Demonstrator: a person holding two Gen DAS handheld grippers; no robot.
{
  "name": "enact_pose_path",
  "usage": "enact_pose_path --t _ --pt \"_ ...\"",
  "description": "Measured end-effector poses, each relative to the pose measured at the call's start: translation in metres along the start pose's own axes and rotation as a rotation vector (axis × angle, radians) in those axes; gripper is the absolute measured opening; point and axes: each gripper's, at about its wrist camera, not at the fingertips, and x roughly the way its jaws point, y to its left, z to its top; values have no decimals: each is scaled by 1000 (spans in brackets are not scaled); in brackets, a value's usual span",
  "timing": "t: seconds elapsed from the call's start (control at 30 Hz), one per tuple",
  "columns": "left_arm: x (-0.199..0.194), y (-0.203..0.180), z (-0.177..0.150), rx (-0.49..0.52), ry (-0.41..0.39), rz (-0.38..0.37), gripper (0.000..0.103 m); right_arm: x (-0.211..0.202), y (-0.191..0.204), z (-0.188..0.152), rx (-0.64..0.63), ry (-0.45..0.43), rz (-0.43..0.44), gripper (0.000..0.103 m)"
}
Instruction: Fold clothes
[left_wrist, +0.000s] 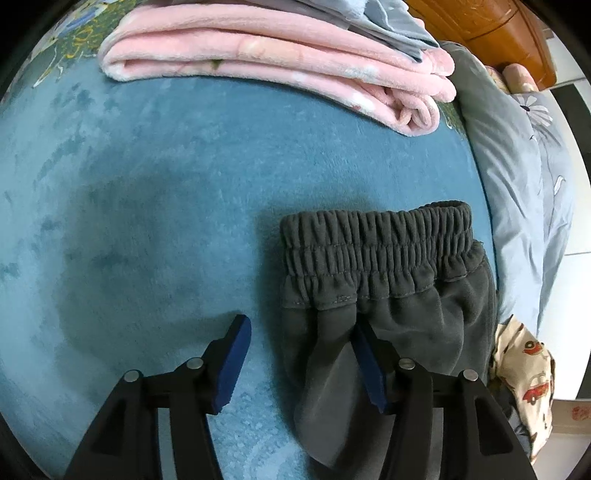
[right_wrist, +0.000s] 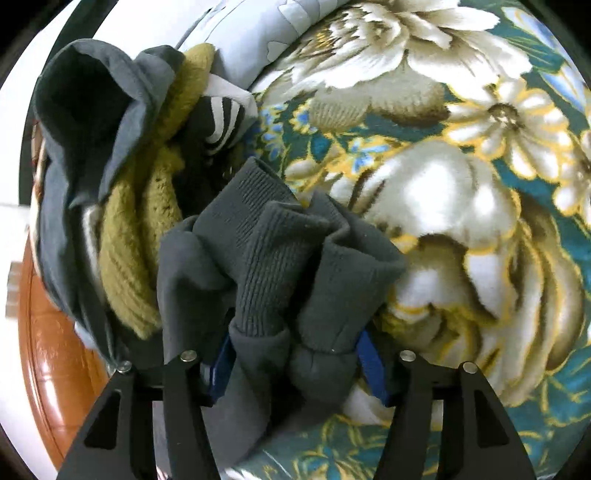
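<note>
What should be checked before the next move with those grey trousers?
1. Left gripper open: ok, the jaws stand wide apart.
2. Left gripper gripping the grey trousers: not ok, cloth lies over one finger only.
3. Right gripper holding the ribbed cuffs: ok, cloth bunched between the fingers.
4. Waistband flat on the teal blanket: ok.
5. Folded pink blanket out of the way: ok.
6. Trouser legs straight: cannot tell.

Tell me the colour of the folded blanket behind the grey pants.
Pink, with faint pale patches; the blanket shows best in the left wrist view.
</note>
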Motion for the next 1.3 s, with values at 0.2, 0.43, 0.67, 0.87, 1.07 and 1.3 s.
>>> enact_pose_path --t 0.2,0.43,0.67,0.87,1.07,1.3 --pt "-14 -7 -1 -6 -16 -52 19 -19 20 1 -36 24 -12 29" --pt "-88 -20 -16 4 -77 -222 16 -106 72 -9 -256 -17 165 26" --pt "-98 59 -25 -15 -38 -140 17 -66 -4 -46 -221 124 -15 27" --pt "-69 119 -51 -186 -12 -154 18 -41 -47 -58 -133 182 -78 34" --pt "-79 102 -56 -81 -73 -124 23 -64 -17 -51 -229 87 -159 49" --pt "-103 117 -71 -127 -103 -211 39 -96 54 -59 -499 -68 -169 50"
